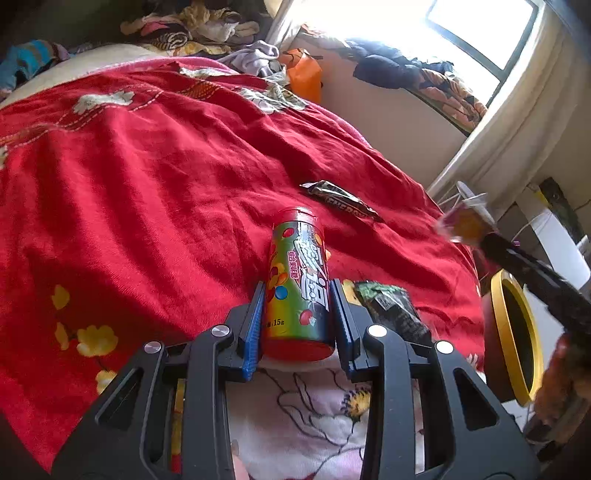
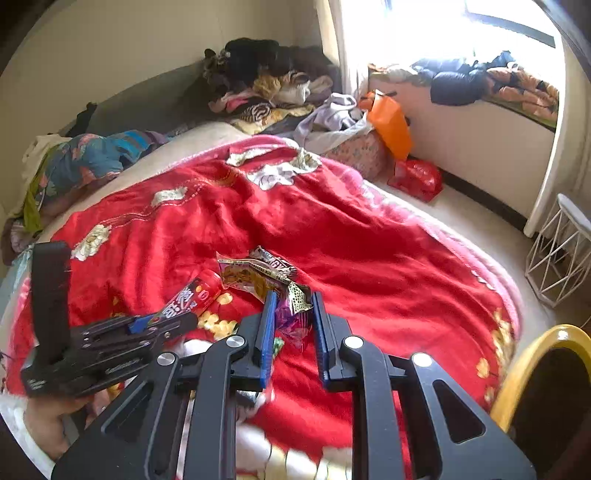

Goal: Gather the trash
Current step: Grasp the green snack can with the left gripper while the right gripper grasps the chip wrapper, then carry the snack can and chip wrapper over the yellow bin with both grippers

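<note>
Left gripper (image 1: 298,321) clamps a candy tube (image 1: 297,284) between its blue pads, the tube lying on the red blanket (image 1: 147,177). Just right of it lies a dark green wrapper (image 1: 395,314), a black wrapper (image 1: 341,201) further back. Over to the right gripper (image 2: 293,325): jaws pinch a crinkled snack wrapper (image 2: 258,277) above the blanket. At far right, the yellow-rimmed bin (image 2: 532,369) stands beside the bed.

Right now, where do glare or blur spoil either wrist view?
Left wrist view: the window is blown out, and the right claw with its wrapper is smeared. Right wrist view: the window glares too, and the left claw is slightly soft.
</note>
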The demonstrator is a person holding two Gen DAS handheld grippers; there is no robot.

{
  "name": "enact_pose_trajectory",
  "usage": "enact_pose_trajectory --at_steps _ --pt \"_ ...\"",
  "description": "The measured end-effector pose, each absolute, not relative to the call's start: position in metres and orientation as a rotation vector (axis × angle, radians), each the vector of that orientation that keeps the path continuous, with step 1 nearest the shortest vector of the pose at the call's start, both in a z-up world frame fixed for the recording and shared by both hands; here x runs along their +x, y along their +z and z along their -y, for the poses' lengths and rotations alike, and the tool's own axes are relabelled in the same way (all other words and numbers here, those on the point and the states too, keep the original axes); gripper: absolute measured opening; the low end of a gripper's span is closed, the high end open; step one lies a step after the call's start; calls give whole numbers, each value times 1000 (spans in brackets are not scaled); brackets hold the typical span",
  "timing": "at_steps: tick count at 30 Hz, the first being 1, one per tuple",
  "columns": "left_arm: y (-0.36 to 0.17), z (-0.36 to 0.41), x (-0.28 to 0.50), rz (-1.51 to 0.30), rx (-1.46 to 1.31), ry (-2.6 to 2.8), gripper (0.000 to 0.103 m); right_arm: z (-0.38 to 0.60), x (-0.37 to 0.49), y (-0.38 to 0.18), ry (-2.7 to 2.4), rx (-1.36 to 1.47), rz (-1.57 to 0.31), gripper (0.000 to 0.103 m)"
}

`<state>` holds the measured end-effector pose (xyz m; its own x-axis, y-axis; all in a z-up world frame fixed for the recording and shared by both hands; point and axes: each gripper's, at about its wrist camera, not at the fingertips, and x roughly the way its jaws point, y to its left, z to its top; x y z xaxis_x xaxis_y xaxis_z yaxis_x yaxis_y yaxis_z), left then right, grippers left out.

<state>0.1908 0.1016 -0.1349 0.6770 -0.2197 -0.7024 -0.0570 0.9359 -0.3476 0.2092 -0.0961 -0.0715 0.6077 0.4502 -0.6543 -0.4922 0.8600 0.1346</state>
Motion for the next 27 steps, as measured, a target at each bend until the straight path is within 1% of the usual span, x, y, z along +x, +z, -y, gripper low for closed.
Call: enact_pose_trajectory --at_steps 16,27 --pt "-106 -116 141 -789 -337 -65 27 109 149 -69 516 -78 -729 18" --pt "-64 -102 125 -697 -313 -108 27 120 129 -65 494 -73 -707 18"
